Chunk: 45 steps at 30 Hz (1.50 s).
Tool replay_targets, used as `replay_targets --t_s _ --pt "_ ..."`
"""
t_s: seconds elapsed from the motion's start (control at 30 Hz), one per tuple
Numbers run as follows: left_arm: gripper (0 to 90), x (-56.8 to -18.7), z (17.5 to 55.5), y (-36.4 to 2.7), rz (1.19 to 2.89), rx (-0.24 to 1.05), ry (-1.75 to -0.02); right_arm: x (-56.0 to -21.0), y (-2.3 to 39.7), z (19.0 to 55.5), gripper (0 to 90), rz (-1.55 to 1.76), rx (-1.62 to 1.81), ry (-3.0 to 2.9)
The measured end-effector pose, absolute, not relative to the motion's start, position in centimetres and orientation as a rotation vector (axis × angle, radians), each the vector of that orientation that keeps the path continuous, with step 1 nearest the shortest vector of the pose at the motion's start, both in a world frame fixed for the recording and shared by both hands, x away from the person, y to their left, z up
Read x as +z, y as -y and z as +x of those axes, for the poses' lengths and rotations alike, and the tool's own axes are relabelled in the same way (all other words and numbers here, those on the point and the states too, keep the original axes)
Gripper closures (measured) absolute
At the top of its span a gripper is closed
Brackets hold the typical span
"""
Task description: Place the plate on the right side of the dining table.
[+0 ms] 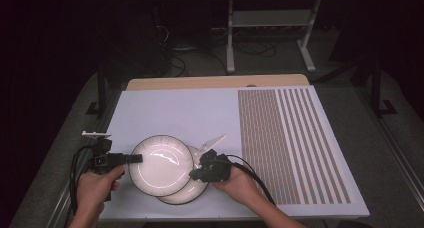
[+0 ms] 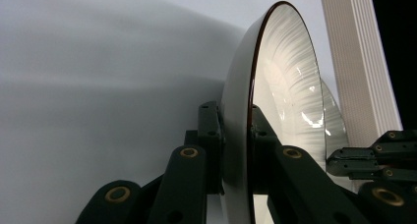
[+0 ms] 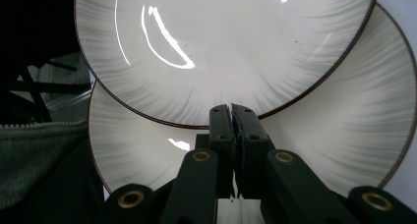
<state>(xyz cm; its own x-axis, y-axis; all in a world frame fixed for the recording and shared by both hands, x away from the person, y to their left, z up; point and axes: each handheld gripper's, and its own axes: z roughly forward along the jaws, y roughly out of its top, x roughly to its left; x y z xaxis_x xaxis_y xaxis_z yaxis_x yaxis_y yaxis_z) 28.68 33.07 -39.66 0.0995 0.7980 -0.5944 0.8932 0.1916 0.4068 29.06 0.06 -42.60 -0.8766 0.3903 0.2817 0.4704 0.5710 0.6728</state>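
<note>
Two white plates with grey radial streaks and dark rims overlap near the table's front. The upper plate (image 1: pixel 161 164) (image 2: pixel 285 76) (image 3: pixel 221 47) lies partly over the lower plate (image 1: pixel 186 194) (image 2: pixel 335 121) (image 3: pixel 344 121). My left gripper (image 1: pixel 134 158) (image 2: pixel 236 117) is shut on the upper plate's left rim, one jaw on each face. My right gripper (image 1: pixel 194 175) (image 3: pixel 231 108) is above the lower plate with its tips at the upper plate's right rim. Its jaws are pressed together with nothing between them. It also shows in the left gripper view (image 2: pixel 373 157).
The plates sit on a white mat (image 1: pixel 190 113), whose right half carries a band of brown dotted stripes (image 1: pixel 285 138). A wooden table edge (image 1: pixel 215 82) runs along the back. Beyond it are a metal frame (image 1: pixel 230 38) and floor cables.
</note>
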Motion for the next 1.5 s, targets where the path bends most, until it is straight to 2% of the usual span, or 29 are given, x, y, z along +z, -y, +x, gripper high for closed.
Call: replay_targets --t_s 0.1,0.33,0.4,0.5,0.53,0.73,1.03,1.23,1.5 --pt "80.9 -39.8 28.7 -33.3 1.581 -0.168 -1.71 -42.5 0.2 29.1 83.6 -0.759 -1.228 2.673" --pt "80.6 -39.8 28.3 -34.3 1.461 -0.174 -1.722 -41.6 1.4 29.0 72.2 -0.863 -1.412 2.597" --pt "80.6 -39.7 28.1 -34.4 1.432 -0.175 -1.718 -41.3 1.7 28.9 64.7 -0.941 -1.47 2.551" --pt "80.5 -39.7 27.8 -34.2 1.382 -0.16 -1.721 -41.1 1.8 29.0 61.4 -1.011 -1.498 2.5" --pt "80.3 -39.7 27.6 -33.9 1.358 -0.154 -1.72 -41.0 1.7 28.9 57.2 -1.063 -1.526 2.463" --pt "80.2 -40.0 27.2 -33.2 1.294 -0.183 -1.708 -41.2 1.1 28.8 53.8 -1.214 -1.56 2.383" --pt "80.0 -40.3 26.5 -32.1 1.205 -0.24 -1.684 -41.5 0.4 29.2 60.7 -1.409 -1.626 2.263" --pt "80.7 -40.4 26.3 -31.4 1.183 -0.198 -1.693 -41.2 0.4 29.2 69.1 -1.528 -1.65 2.17" --pt "80.4 -40.1 26.4 -30.7 1.186 -0.174 -1.718 -41.1 0.5 29.6 71.2 -1.613 -1.614 2.113"
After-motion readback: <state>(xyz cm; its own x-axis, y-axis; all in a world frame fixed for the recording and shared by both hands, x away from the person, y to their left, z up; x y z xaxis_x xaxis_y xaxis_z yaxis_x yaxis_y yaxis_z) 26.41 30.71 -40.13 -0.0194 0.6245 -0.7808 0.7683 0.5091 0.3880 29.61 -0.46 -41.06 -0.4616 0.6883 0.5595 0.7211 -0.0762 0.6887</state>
